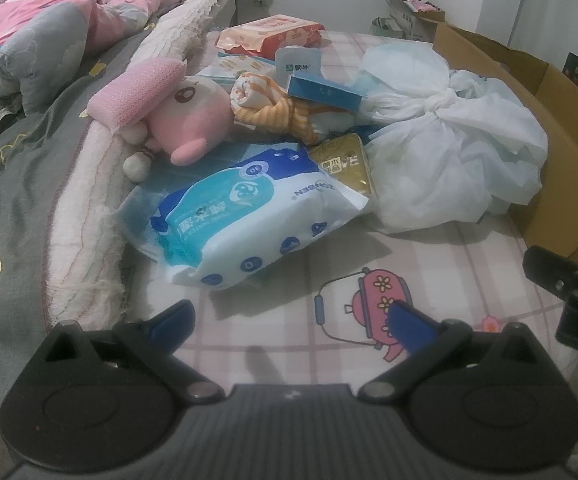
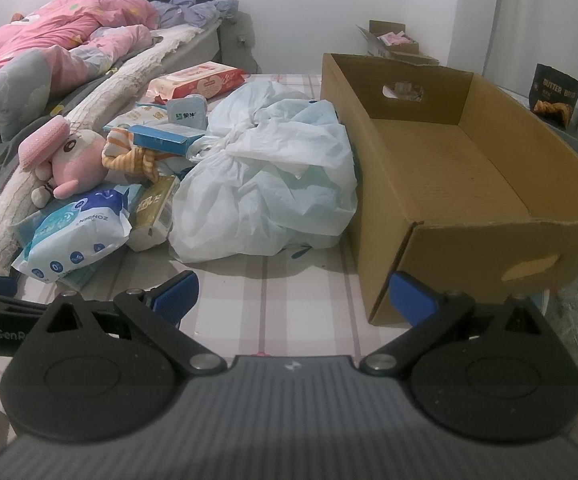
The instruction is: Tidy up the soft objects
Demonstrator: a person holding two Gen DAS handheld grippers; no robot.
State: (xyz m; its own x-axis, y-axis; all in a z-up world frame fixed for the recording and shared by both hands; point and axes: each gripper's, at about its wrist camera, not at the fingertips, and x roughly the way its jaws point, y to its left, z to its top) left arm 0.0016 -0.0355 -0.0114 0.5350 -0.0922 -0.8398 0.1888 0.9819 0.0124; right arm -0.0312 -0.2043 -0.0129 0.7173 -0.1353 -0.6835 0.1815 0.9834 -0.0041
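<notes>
Nothing was sorted yet: the cardboard box [image 2: 449,168] stood empty at the right side of the checked-cloth bench [image 2: 265,280], open top up, handle cut-out facing me. So the step in hand was the first pick, w/ both tongs hovering at the near edge, neither touching anything.

My left tongs [image 1: 289,320] were spread wide, nothing btwn the blue pads. My right tongs [image 2: 293,296] were the same, wide apart and bare, the right pad just in front of the box's near corner.

The soft stuff sat heaped in the middle and toward the left edge, against the bed [image 1: 21,184]. Nearest me was the blue-white wipes pack [image 1: 249,216], lying flat and a bit tilted. Behind it lay the pink plush toy [image 1: 193,116] w/ a pink sponge [image 1: 133,92] resting on its head, then the orange striped cloth [image 1: 273,108] w/ a small blue carton [image 1: 325,90] on top. The knotted white plastic bag [image 2: 273,176] lay touching the box's left wall. A gold packet [image 1: 345,164] was wedged btwn wipes and bag. A pink wipes pack [image 1: 269,34] sat at the far edge.

Next move, imo: take the wipes pack w/ the left tongs, since it was closest and unburied. It would squash and sag, so I'd grip across the middle rather than a loose end flap, then carry it over the bag into the box. The plush would need the sponge off first, probably.
</notes>
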